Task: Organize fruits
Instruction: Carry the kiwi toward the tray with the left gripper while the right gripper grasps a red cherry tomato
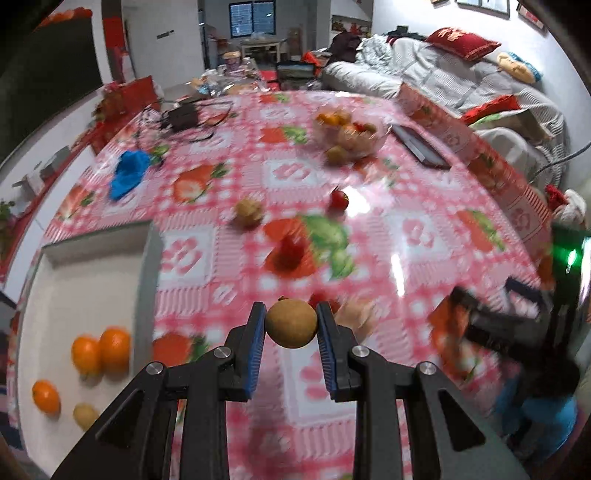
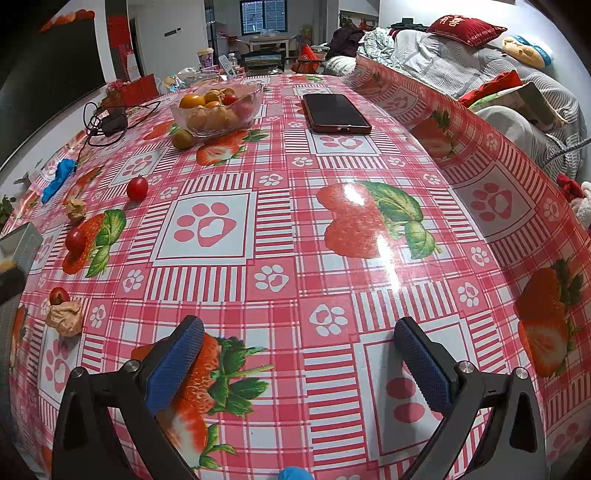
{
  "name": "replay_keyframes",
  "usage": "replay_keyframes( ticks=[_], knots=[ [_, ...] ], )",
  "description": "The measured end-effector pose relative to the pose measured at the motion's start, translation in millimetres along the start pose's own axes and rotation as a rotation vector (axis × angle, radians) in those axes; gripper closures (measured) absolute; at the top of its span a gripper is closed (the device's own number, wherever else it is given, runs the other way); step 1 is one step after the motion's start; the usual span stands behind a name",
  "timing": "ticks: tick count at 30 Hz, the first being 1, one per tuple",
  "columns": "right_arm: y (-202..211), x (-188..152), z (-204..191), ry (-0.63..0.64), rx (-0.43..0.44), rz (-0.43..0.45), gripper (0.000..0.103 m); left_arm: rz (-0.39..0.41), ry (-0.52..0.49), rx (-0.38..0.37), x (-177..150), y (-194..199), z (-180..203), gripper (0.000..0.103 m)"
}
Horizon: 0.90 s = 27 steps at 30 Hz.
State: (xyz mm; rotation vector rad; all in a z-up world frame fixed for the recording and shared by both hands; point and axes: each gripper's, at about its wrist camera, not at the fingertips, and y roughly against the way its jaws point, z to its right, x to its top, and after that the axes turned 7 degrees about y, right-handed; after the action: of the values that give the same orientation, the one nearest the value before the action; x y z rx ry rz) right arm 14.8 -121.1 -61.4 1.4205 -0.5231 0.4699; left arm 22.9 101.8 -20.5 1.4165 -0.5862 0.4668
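My left gripper [image 1: 291, 325] is shut on a round brown fruit [image 1: 291, 323], held above the tablecloth. To its left a white box [image 1: 147, 266] holds three oranges [image 1: 101, 349] and a small yellowish fruit [image 1: 85, 415]. Loose on the table are cherry tomatoes [image 1: 339, 199] [image 2: 137, 188] [image 2: 75, 240] [image 2: 59, 295], husked fruits [image 1: 249, 212] [image 2: 75, 209] [image 2: 65, 317] and a brown fruit [image 2: 183, 139] beside a glass bowl [image 2: 255, 96] of mixed fruit. My right gripper [image 2: 297, 356] is open and empty over the tablecloth; it shows blurred in the left wrist view [image 1: 480, 317].
A phone [image 2: 338, 112] lies at the far right of the table. A charger with cables [image 2: 112, 123] and a blue cloth [image 2: 57, 179] lie at the far left. A sofa with cushions [image 2: 469, 27] runs along the right side. Clutter stands at the table's far end.
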Motion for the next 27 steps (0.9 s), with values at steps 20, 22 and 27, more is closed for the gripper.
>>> replay_keyframes(
  ticks=[20, 22, 27],
  knots=[
    [3, 13, -6, -0.010, 0.077, -0.132, 0.000, -0.004, 0.145, -0.016, -45, 46, -73, 0.073],
    [16, 20, -25, 0.057, 0.122, -0.094, 0.000, -0.003, 0.155, -0.014, -43, 48, -81, 0.073],
    [41, 40, -96, 0.312, 0.193, -0.020, 0.000, 0.008, 0.203, -0.016, -45, 53, -102, 0.073]
  ],
)
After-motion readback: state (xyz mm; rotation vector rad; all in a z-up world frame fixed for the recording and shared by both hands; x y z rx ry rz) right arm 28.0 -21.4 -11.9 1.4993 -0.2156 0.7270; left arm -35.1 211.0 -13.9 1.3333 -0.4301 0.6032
